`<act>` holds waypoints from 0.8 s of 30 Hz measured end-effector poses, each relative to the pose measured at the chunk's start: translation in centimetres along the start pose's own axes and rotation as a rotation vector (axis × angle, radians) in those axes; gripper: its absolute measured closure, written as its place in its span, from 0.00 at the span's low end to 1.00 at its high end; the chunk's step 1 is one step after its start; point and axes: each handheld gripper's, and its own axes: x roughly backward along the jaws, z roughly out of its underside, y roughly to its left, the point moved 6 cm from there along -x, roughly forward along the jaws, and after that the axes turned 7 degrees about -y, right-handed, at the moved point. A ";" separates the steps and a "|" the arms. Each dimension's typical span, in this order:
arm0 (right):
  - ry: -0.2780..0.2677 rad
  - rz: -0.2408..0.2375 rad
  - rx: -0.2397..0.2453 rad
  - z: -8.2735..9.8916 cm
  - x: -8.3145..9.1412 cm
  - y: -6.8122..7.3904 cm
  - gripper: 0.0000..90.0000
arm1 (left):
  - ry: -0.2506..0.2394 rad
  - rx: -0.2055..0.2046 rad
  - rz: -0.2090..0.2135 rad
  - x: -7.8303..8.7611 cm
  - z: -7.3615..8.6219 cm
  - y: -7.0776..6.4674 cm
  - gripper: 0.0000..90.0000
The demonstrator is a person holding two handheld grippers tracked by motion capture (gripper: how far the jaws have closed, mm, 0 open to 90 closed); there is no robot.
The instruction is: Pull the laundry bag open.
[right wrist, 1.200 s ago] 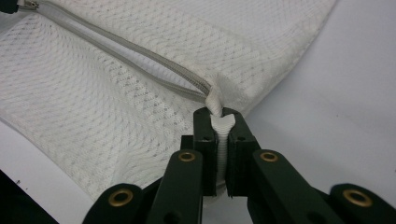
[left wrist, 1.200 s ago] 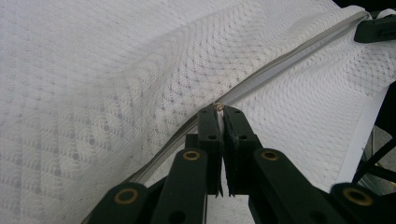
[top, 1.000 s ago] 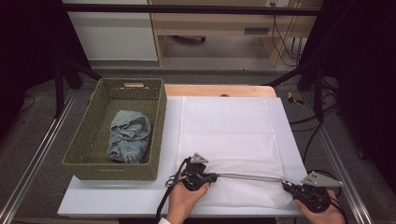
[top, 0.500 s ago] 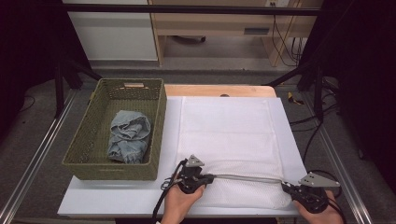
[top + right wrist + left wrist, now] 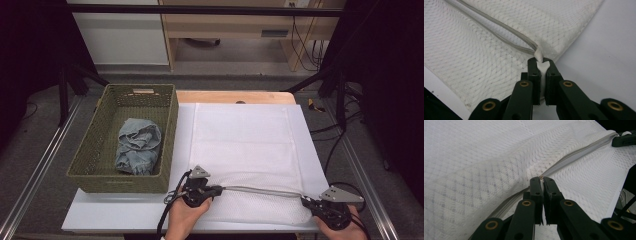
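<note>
A white mesh laundry bag (image 5: 245,145) lies flat on the table, with a grey zipper (image 5: 260,190) running along its near edge. My left gripper (image 5: 219,188) is at the zipper's left end. In the left gripper view its jaws (image 5: 541,178) are shut on the small zipper pull, and the zipper (image 5: 579,155) stretches away taut. My right gripper (image 5: 305,201) holds the bag's near right corner. In the right gripper view it (image 5: 542,61) is shut on a white fabric tab (image 5: 542,65) where the zipper (image 5: 499,32) ends.
A green woven basket (image 5: 172,130) stands left of the bag, with a crumpled blue denim garment (image 5: 139,145) inside. Bare white table (image 5: 115,215) shows at the near left. Black frame legs and cables stand around the table's sides.
The left gripper has edged slightly to the left along the zipper line. The right gripper has kept still.
</note>
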 end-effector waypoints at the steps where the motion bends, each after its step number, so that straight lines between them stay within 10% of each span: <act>1: 0.000 0.000 0.000 0.0 0.0 0.0 0.95 | -0.001 0.002 0.000 0.0 0.0 0.0 0.97; 24: 0.016 -0.018 0.011 -0.1 -0.4 0.1 0.95 | 0.006 0.012 0.001 0.4 0.3 0.2 0.97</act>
